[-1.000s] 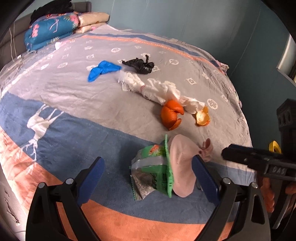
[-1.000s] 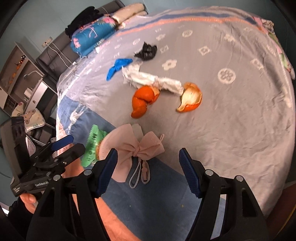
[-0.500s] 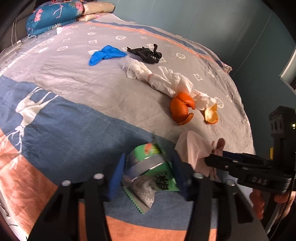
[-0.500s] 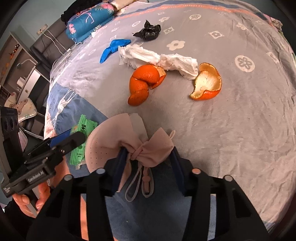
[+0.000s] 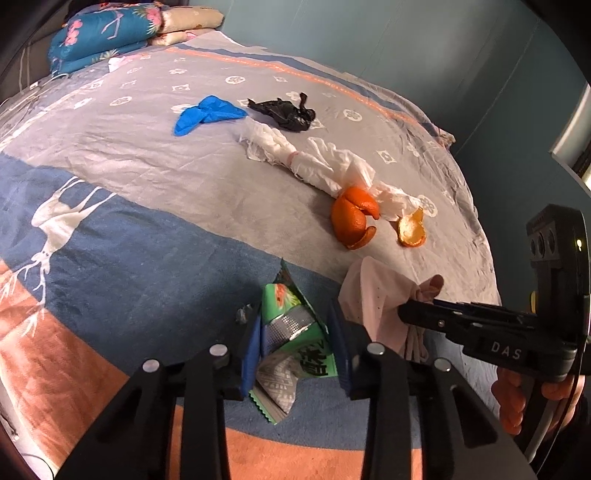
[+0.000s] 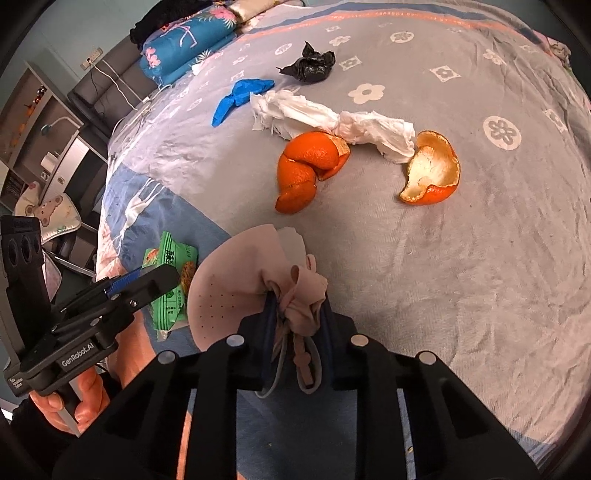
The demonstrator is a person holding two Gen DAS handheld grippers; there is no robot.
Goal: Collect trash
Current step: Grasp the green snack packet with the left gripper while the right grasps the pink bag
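Two hand-held claws at the near edge of a bed (image 6: pixel 480 258) strewn with trash. The left claw (image 5: pixel 295 343) has just been closing and its blue pads now press on either side of a green snack wrapper (image 5: pixel 291 325), which stands crumpled between them above the blue band of the bedspread. The right claw (image 6: pixel 297 317) has likewise just been closing; its jaws stand narrow and pinch the gathered middle of a pink face mask (image 6: pixel 229 288), whose ear loops hang down between the fingers. Wrapper and mask lie just beside each other.

Farther up the bedspread: a curled orange peel (image 6: pixel 306 166), rind side out; a second orange peel (image 6: pixel 432 173), pith side up; a twisted white tissue (image 6: pixel 332 118) touching both; a blue glove (image 6: pixel 240 96); and a crumpled black bag (image 6: pixel 310 64) beyond it. Folded floral bedding (image 5: pixel 103 33) lies at the far end of the bed.
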